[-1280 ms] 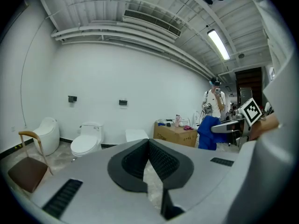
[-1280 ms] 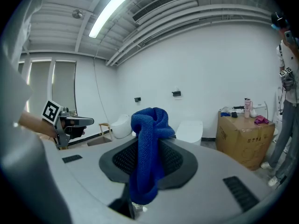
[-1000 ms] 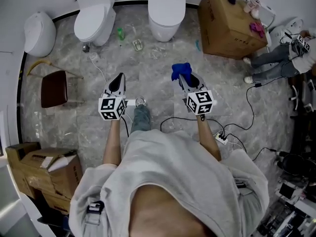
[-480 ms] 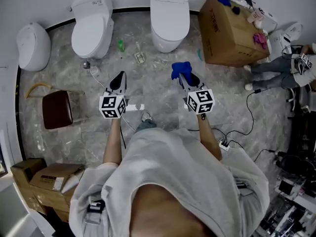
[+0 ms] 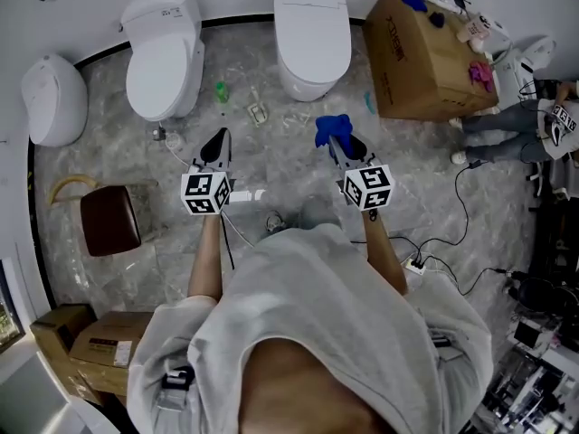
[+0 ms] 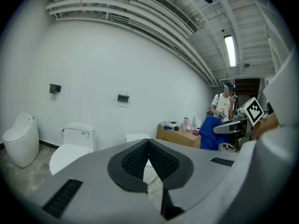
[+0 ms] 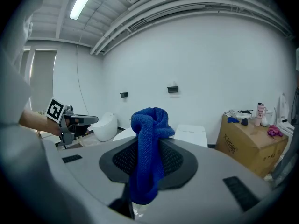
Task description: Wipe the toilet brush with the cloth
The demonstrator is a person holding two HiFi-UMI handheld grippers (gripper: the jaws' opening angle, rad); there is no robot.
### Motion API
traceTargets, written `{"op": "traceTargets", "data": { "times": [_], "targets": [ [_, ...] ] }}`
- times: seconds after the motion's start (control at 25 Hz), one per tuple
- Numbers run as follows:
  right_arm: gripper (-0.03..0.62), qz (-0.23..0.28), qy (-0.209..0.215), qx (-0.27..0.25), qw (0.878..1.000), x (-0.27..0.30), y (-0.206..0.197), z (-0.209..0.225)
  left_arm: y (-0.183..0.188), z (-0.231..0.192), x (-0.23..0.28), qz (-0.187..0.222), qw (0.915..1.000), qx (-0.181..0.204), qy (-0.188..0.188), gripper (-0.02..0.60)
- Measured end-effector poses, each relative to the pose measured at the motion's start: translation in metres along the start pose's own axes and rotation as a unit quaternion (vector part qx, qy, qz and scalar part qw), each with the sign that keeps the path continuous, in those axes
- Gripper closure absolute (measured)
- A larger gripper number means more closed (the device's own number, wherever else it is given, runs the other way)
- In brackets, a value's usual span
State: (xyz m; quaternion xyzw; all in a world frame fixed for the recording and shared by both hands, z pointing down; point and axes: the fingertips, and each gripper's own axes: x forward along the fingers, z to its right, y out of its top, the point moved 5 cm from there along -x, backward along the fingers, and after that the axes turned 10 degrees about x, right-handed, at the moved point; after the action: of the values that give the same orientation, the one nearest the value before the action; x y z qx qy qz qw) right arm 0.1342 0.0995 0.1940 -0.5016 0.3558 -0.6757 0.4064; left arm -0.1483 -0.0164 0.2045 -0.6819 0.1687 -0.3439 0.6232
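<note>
Right tool [image 5: 336,145] pinching blue cloth [image 7: 148,139], left tool [image 6: 148,143] closed, empty

Bright, even light; fisheye-warped edges

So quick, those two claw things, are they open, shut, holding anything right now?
Left gripper: jaws shut, nothing between them.
Right gripper: jaws shut on a crumpled blue knitted cloth.
</note>
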Motion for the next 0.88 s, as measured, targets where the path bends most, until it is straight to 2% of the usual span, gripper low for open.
{"op": "traceTargets", "data": {
  "times": [0.28, 0.68, 0.88],
  "targets": [
    [0.488, -0.024, 0.020, 0.009, 0.999, 0.045, 0.003, 0.023, -0.004, -0.014, 0.033, -0.020, 0.9997, -0.004, 0.014, 0.563],
    [0.488, -0.061, 0.093, 0.015, 0.994, 0.165, 0.028, 0.050, -0.013, -0.057, 0.094, -0.072, 0.9948, -0.023, 0.068, 0.563],
    [0.488, -0.083, 0.117, 0.015, 0.990, 0.218, 0.038, 0.068, -0.019, -0.071, 0.137, -0.094, 0.9917, -0.036, 0.080, 0.563]
  ]
}}
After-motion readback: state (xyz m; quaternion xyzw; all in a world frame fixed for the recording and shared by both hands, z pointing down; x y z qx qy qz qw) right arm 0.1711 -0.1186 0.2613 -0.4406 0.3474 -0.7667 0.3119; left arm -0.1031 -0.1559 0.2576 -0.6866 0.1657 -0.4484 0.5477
